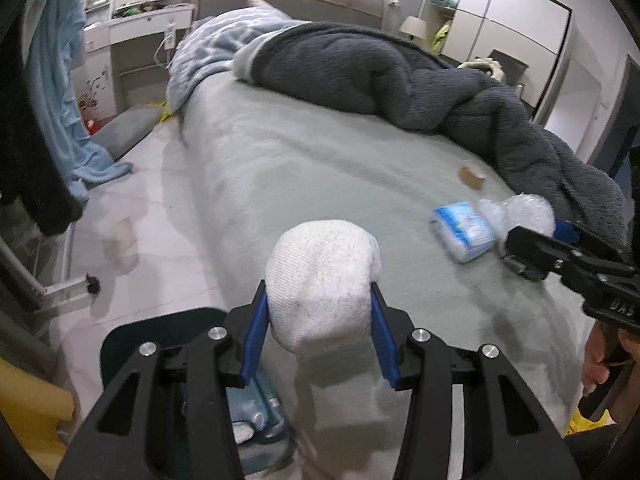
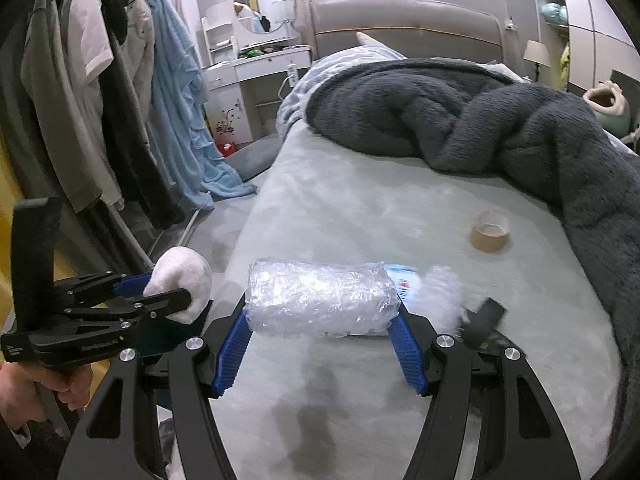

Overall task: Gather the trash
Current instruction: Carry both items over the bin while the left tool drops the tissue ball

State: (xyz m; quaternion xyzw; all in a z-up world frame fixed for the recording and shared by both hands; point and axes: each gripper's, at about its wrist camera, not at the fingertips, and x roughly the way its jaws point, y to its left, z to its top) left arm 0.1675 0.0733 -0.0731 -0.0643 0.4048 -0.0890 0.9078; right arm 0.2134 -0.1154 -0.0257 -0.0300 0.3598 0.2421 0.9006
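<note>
The left tool (image 1: 318, 312) is clenched on a white sock (image 1: 320, 280); the right tool (image 2: 320, 334) grasps a roll of bubble wrap (image 2: 320, 300). Just beyond the right tool, on the bed (image 2: 360, 208), lies a blue-and-white packet (image 1: 462, 230), its print unreadable. The right tool's body shows partial lettering, "DAS".

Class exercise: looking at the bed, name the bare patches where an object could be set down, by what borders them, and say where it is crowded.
Bare sheet spans the middle, between the dark blanket and the bed's floor-side edge. Another bare strip lies at the foot, nearest the cameras. It is crowded toward the blanket's lower end: tape roll, tissue pack, and a dark object, blurred.
</note>
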